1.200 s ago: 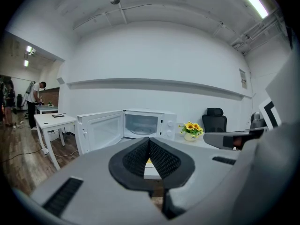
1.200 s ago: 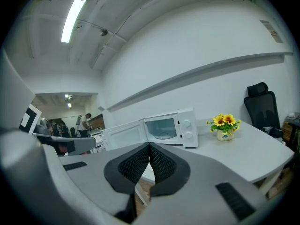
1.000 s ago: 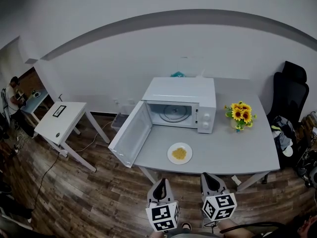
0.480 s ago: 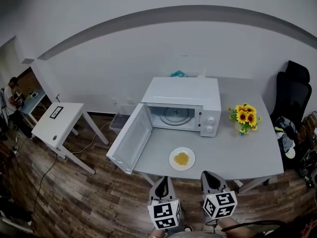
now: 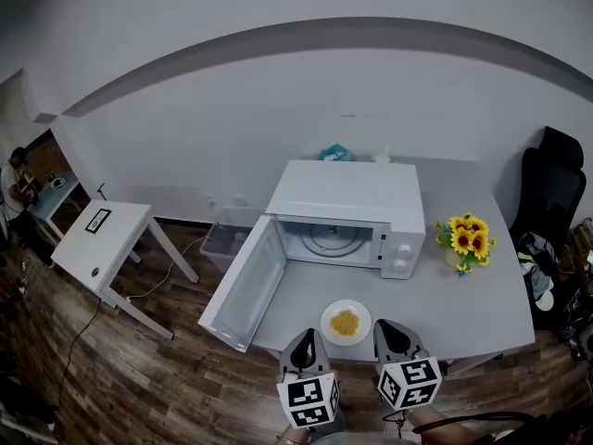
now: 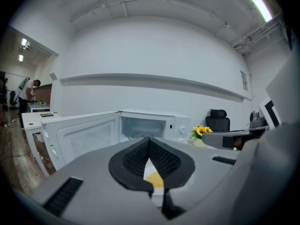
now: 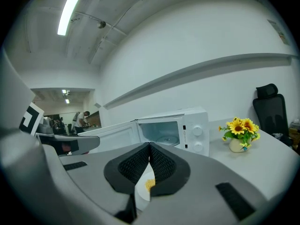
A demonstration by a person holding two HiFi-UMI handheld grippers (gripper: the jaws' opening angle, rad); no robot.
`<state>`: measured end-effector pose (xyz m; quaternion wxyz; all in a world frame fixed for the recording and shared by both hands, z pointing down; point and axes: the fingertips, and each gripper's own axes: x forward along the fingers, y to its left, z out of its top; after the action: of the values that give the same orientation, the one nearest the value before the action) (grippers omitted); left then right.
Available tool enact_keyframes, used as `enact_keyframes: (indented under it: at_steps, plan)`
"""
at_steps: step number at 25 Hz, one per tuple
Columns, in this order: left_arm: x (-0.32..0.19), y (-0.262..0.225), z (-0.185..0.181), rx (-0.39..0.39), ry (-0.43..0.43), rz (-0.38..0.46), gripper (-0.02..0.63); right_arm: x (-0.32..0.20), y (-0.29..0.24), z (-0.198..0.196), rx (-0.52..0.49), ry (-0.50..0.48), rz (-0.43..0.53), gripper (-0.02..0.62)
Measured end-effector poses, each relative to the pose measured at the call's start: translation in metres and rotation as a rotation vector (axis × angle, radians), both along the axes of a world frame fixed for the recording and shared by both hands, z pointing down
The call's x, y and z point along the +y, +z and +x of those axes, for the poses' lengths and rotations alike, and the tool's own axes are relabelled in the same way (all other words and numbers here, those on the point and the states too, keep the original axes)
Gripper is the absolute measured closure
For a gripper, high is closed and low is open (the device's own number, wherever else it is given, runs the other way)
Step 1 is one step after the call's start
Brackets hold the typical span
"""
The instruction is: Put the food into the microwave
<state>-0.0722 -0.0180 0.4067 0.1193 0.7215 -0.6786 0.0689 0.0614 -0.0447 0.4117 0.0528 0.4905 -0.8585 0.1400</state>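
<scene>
— What's the room like?

— White wall, wood floor (image 5: 139,378), and a grey bench (image 5: 463,304) just below me. On it stands a white microwave (image 5: 347,197), with sunflowers (image 5: 471,241) just beside its right end. A small white table (image 5: 97,239) stands off to the left and a black chair (image 5: 556,188) to the right.

— Is the microwave ready?

— Its door (image 5: 243,281) hangs wide open to the left. The chamber shows only its glass turntable (image 5: 332,239). That step looks done.

— And the food?

— The yellow food (image 5: 345,323) lies on a white plate (image 5: 326,324) on the bench, in front of the open chamber and near the front edge. It is not in yet.

— Your jaws?

— My left gripper (image 5: 304,346) and right gripper (image 5: 394,336) hover at the bench's near edge, with the plate just ahead and between them. Both pairs of jaws are pressed together at the tips and grip nothing. I only see the plate beyond them.

— So what's left?

— Nearly all of it, I'd judge. I have to part the jaws, take the plate by its rim and keep it level. Then I slide it onto the turntable and perhaps swing the door to.
</scene>
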Motion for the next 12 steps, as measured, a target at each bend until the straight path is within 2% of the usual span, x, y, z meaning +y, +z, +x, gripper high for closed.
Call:
enact_keyframes:
  at_steps: [12]
  plan:
    - [-0.069,0.001,-0.028,0.008,0.036,-0.003,0.609,-0.058,0.002,-0.019,0.033,0.048,-0.015,0.580]
